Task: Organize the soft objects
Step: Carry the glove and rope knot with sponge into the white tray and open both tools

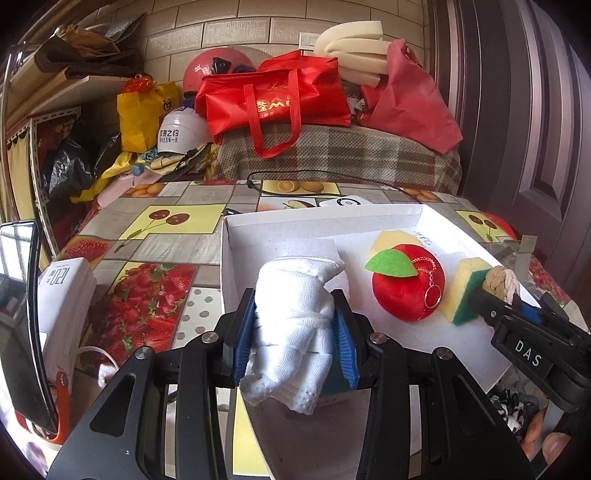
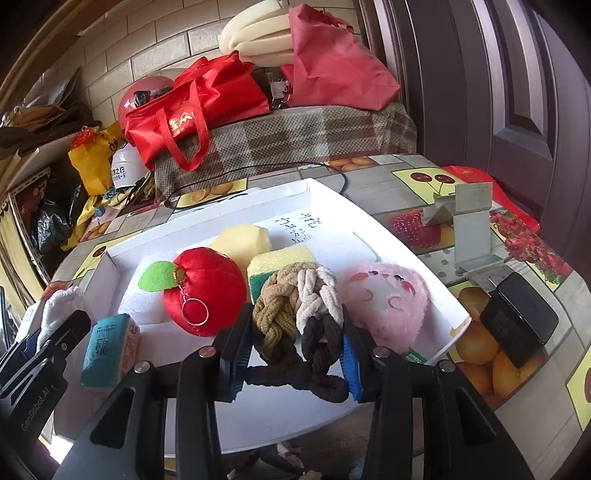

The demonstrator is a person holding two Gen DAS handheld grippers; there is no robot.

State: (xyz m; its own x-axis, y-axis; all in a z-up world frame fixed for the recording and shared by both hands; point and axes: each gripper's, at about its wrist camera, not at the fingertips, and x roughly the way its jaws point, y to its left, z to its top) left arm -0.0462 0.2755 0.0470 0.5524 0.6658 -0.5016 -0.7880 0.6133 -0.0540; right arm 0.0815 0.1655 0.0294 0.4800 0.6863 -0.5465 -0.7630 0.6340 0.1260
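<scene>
The white box [image 2: 369,218] on the tabletop [image 1: 155,254] holds a plush apple [image 1: 408,286], a sponge [image 1: 466,288] and a yellow foam piece [image 2: 242,242]. Only the right view shows a pink plush [image 2: 386,310] and a teal pack [image 2: 110,350]. The left gripper [image 1: 295,332] has its jaws clamped on a white cloth [image 1: 291,321] over the box's near edge; the right gripper [image 2: 295,350] has its jaws clamped on a braided rope [image 2: 301,314].

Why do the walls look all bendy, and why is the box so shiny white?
Left wrist view: the fisheye lens bows the brick wall and darkens the corners; daylight washes out the white box at its far right corner. Right wrist view: same bending, and the door curves; the braided rope stays sharp.
</scene>
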